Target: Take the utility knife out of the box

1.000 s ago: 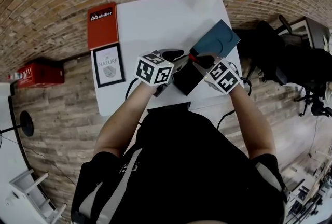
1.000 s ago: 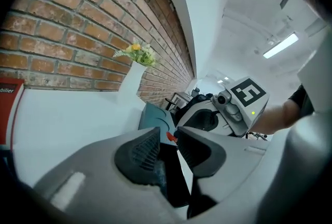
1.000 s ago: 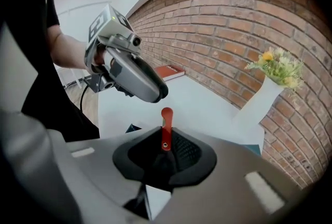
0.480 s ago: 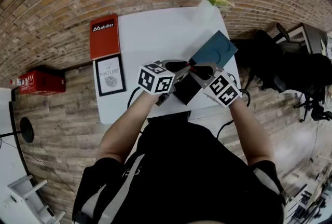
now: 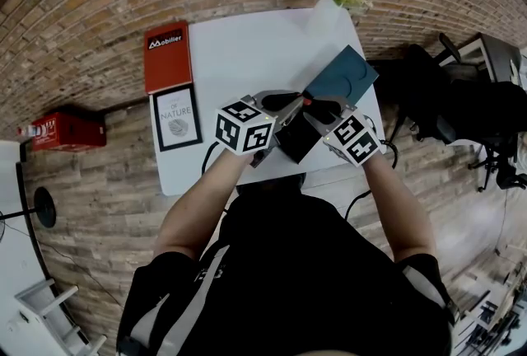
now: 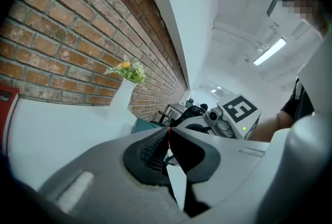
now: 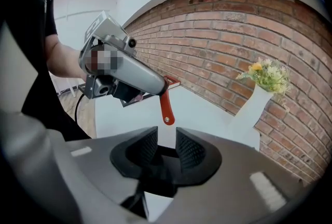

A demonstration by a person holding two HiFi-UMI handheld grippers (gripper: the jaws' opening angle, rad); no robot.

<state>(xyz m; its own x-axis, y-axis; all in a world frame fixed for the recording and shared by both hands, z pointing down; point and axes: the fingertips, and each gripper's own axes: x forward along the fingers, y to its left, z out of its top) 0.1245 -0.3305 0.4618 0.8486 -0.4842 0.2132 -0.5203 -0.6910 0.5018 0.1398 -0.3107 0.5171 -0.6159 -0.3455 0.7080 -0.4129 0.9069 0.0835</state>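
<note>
While the white desk [image 5: 239, 49] carries a black box [image 5: 298, 140], the left hand-held gripper [image 6: 167, 145] has just closed on the red utility knife [image 7: 165, 106], which hangs from its jaws just above the box. The right hand-held gripper [image 7: 167, 148] has just opened, jaws apart, gripping nothing.

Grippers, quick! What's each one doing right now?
Left gripper: jaws just closed, shut on the red utility knife.
Right gripper: jaws just opened, open, pads pressing on nothing.
</note>
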